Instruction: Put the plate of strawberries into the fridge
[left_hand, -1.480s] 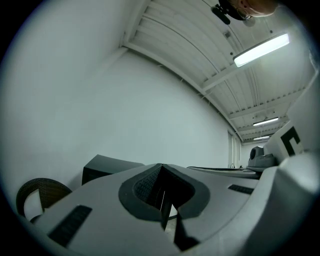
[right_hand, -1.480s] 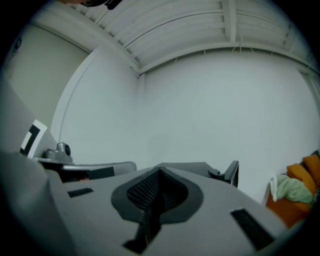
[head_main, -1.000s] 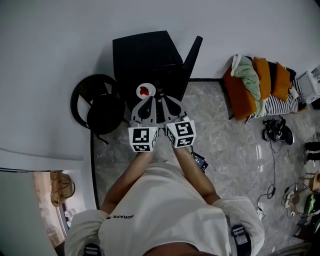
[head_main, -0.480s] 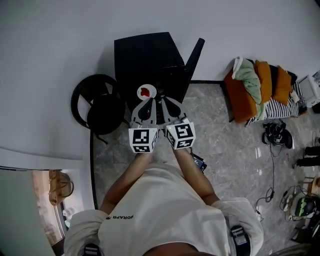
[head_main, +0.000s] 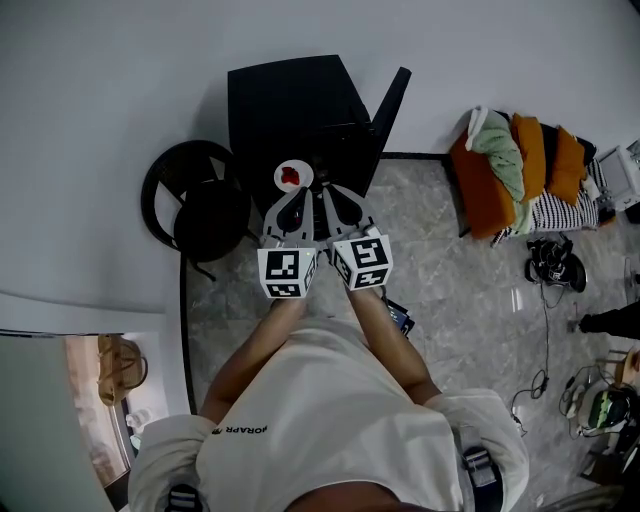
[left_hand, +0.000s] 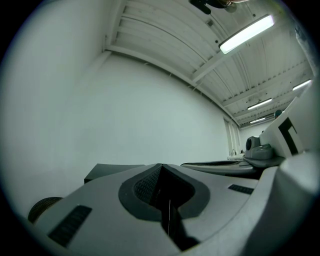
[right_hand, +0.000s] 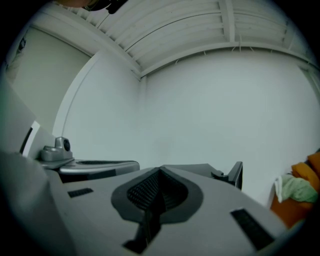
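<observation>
Grey marbled floor (head_main: 460, 290) meets a plain white wall (head_main: 110, 90), and a small black fridge (head_main: 290, 100) stands against this wall with its black door (head_main: 388, 105) swung open to the right. A round black chair (head_main: 195, 205) stands near the left side of the fridge.

A small white round plate (head_main: 281, 185) with red strawberries (head_main: 290, 176) is at the front left corner of the fridge, just beyond the tip of the left gripper (left_hand: 161, 166). I cannot tell if they touch.

Both grippers are held side by side. The jaws of the left gripper are pressed together with nothing between them, and so are the jaws of the right gripper (right_hand: 160, 169).

Each marker cube (head_main: 287, 273) shows black and white squares. Dark print on the person's white shirt (head_main: 330, 420) is too small to read surely.
</observation>
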